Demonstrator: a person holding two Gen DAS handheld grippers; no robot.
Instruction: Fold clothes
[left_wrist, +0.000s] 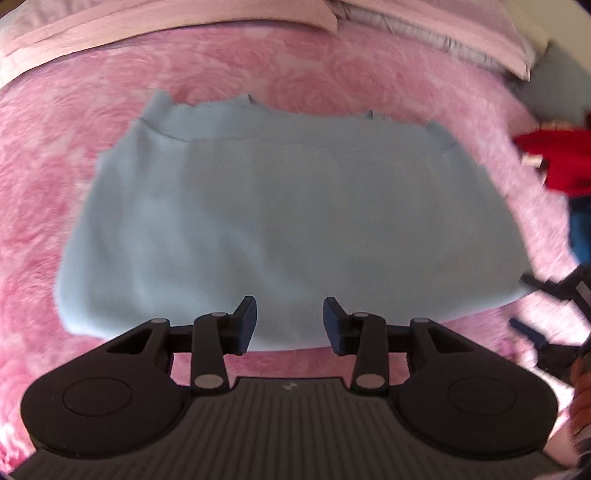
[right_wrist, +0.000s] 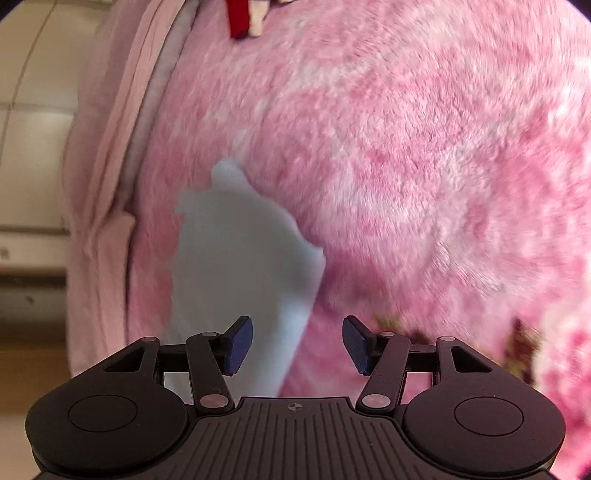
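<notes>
One light blue garment (left_wrist: 288, 221) lies flat on the fluffy pink blanket (left_wrist: 66, 177), spread wide just ahead of the left gripper (left_wrist: 290, 325), its near hem right under the fingertips. That gripper's two blue pads (left_wrist: 246, 325) stand apart, nothing between them. Off to its right, the right gripper (left_wrist: 554, 306) shows at the frame edge (blurred), by the garment's corner. From the right wrist view, the right gripper (right_wrist: 297, 345) is spread wide too, empty, with the garment (right_wrist: 243, 258) ahead and to its left. One red item (left_wrist: 554, 162) sits farther right of the left gripper, a blue patch (left_wrist: 580, 236) below it. Two pale pink pillows (left_wrist: 177, 26) lie beyond the garment.
</notes>
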